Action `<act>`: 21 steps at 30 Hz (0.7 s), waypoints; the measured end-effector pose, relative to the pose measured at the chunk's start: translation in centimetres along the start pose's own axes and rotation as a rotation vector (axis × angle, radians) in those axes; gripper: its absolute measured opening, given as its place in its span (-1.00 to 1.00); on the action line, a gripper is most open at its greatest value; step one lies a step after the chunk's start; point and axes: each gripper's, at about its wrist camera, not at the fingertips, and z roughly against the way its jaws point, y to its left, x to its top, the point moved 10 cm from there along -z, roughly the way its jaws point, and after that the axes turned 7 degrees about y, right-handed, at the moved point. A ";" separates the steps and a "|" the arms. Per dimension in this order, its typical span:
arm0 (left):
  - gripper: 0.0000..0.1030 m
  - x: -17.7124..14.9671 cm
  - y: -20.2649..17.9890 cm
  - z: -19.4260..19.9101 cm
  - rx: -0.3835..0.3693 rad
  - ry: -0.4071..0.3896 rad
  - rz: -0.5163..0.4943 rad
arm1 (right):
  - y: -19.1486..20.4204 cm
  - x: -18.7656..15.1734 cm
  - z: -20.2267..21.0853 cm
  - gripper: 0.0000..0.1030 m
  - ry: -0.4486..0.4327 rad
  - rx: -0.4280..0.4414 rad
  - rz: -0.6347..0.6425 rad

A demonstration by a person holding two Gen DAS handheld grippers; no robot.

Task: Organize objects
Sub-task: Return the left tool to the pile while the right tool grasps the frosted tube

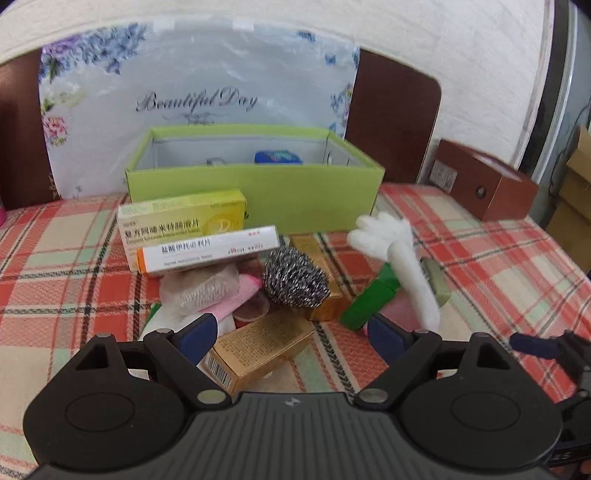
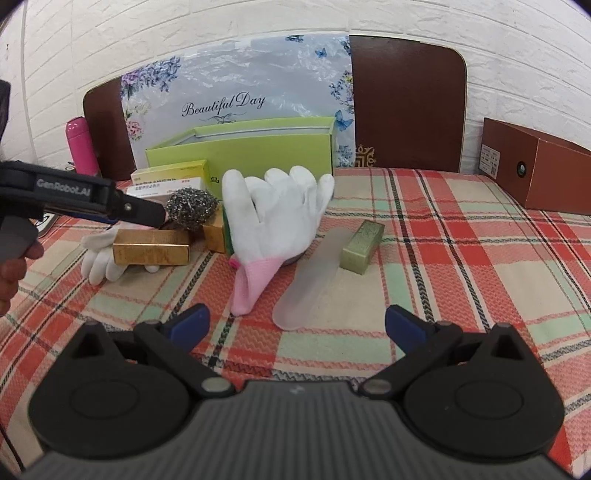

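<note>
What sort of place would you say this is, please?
Probably a home bedroom: a plaid blanket covers what looks like a bed, with a brown headboard against a white brick wall and household odds heaped beside a green box.

Plaid-covered table (image 2: 424, 229) bears green box (image 2: 255, 155), gloves (image 2: 273, 218), gold cartons (image 2: 151, 247).

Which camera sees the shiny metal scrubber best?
The left wrist view: the scrubber sits close and nearly whole atop the pile. In the right wrist view it is smaller, farther off, partly hidden by the left gripper.
</note>
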 end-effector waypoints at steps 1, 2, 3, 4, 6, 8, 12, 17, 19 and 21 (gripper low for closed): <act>0.70 -0.2 0.0 -0.2 0.008 0.009 0.003 | -0.3 0.0 -0.1 1.00 0.001 -0.005 -0.003; 0.60 -0.6 -0.4 -0.1 -0.003 0.017 0.003 | -0.5 0.1 -0.1 1.00 0.000 -0.011 -0.004; 0.55 -1.1 -1.0 0.2 -0.037 0.028 0.003 | -0.8 0.2 -0.3 1.00 -0.002 -0.018 -0.003; 0.55 -1.6 -1.6 0.4 -0.064 0.033 0.000 | -1.3 0.5 -0.5 1.00 -0.008 -0.032 -0.006; 0.55 -2.7 -2.5 0.7 -0.059 0.034 -0.012 | -2.4 1.3 -1.4 1.00 -0.008 -0.071 -0.032; 0.55 -3.1 -2.7 0.5 -0.028 0.029 -0.002 | -3.5 2.4 -2.9 1.00 0.009 -0.083 -0.065; 0.48 -2.4 -2.4 0.1 -0.015 0.016 0.052 | -4.2 3.8 -5.3 0.78 0.056 -0.084 -0.099; 0.49 -1.2 -0.7 -0.3 0.043 -0.005 0.044 | -2.3 2.9 -4.9 0.70 0.078 -0.019 -0.090; 0.49 -1.1 -0.1 -1.1 0.065 0.013 0.037 | -1.4 2.0 -5.4 0.59 0.109 0.015 -0.081; 0.45 -1.1 -0.1 -1.3 0.082 0.017 0.019 | -1.1 1.2 -5.9 0.32 0.118 -0.019 -0.048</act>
